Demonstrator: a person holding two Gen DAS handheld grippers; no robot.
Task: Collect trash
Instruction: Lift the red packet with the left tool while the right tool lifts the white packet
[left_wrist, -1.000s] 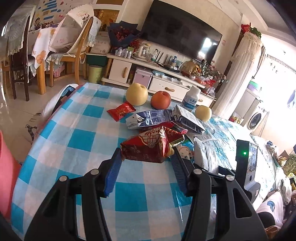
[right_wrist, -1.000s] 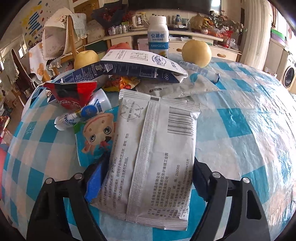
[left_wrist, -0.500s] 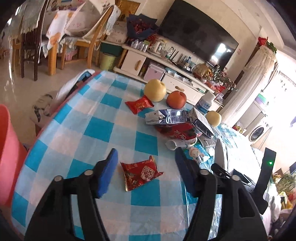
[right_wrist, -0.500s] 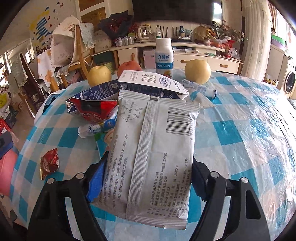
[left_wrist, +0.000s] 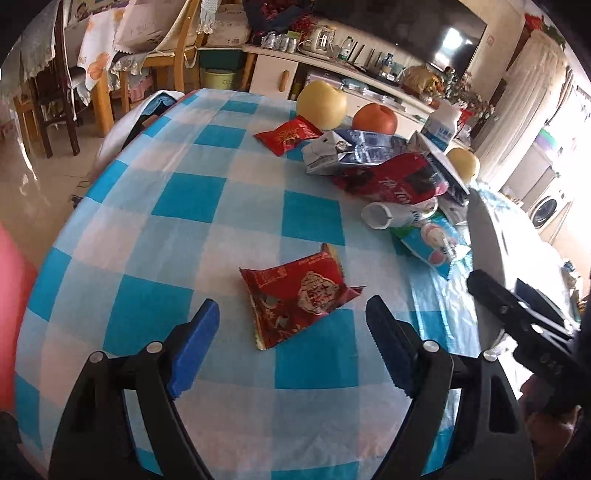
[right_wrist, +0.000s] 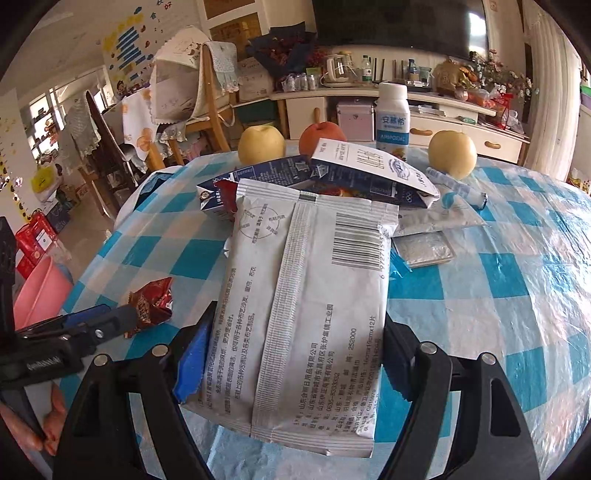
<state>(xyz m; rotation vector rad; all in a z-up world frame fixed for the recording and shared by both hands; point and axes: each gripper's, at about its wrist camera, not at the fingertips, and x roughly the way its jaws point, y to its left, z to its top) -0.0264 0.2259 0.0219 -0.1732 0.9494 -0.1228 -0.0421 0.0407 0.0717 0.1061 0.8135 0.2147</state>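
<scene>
Blue-and-white checked tablecloth (left_wrist: 184, 206); on it a red wrapper (left_wrist: 295, 295) with gold print, beyond it a yellow pear (left_wrist: 321, 105), orange-red apple (left_wrist: 374, 118); grey-white packet (right_wrist: 306, 314) with black barcode

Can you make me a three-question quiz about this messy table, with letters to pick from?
1. Where is the red wrapper?
A. flat on the tablecloth, in front of the left hand-held gripper
B. on the floor
C. on top of the yogurt bottle

2. How many yellow pears are on the table?
A. none
B. two
C. five

3. What is the right hand-held gripper doing?
A. open and empty
B. shut on a pear
C. shut on the white packet

Answers: 1 A, it lies between the open blue pads, untouched. 2 B, one on each side of the red apple. 3 C, both pads press the packet's edges.
</scene>
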